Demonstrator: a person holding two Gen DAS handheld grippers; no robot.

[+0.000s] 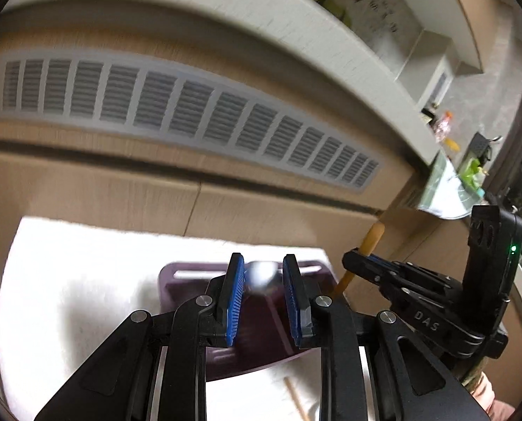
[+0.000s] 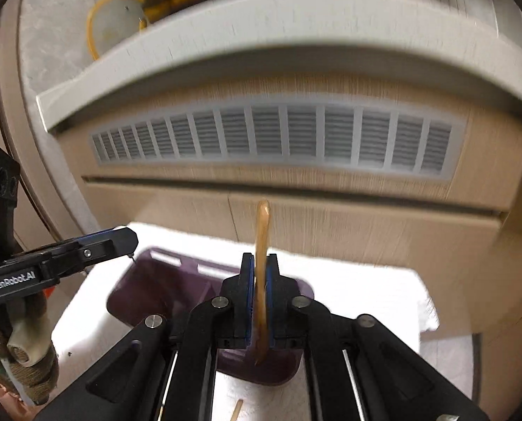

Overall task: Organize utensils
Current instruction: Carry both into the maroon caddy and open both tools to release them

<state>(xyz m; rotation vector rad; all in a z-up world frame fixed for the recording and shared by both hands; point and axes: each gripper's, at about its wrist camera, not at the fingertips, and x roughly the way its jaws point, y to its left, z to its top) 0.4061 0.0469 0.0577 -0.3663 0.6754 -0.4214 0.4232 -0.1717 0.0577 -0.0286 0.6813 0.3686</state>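
**Two held utensils above a small tray, with room to miss**

Because both views were smeared by blur, the white-covered surface (image 2: 383, 294) was the one thing that read plainly, and it carried the dark purple organizer tray (image 2: 148, 287) with its divided compartments. A slip from here would most likely have sent a utensil onto the cloth, not into a slot, since the tray was small and partly hidden behind both tools.

The left gripper (image 1: 263, 289) hung over the tray with its blue pads a modest way apart. A blurred shiny rounded thing, probably a metal spoon (image 1: 262, 275), sat between them; whether the pads actually pinched it I could not tell. If they did not, any tilt could have dropped it early.

The right gripper (image 2: 259, 296) was closed tight on a wooden utensil (image 2: 262, 231), held upright and pinched low on its length, with the long upper part standing free. That top-heavy hold could have let it pivot in the pads, or its free end could have struck the left gripper just beside it.

A loose wooden stick (image 2: 238, 410) lay on the cloth near the tray, not yet sorted, and a careless descent could have knocked it away.
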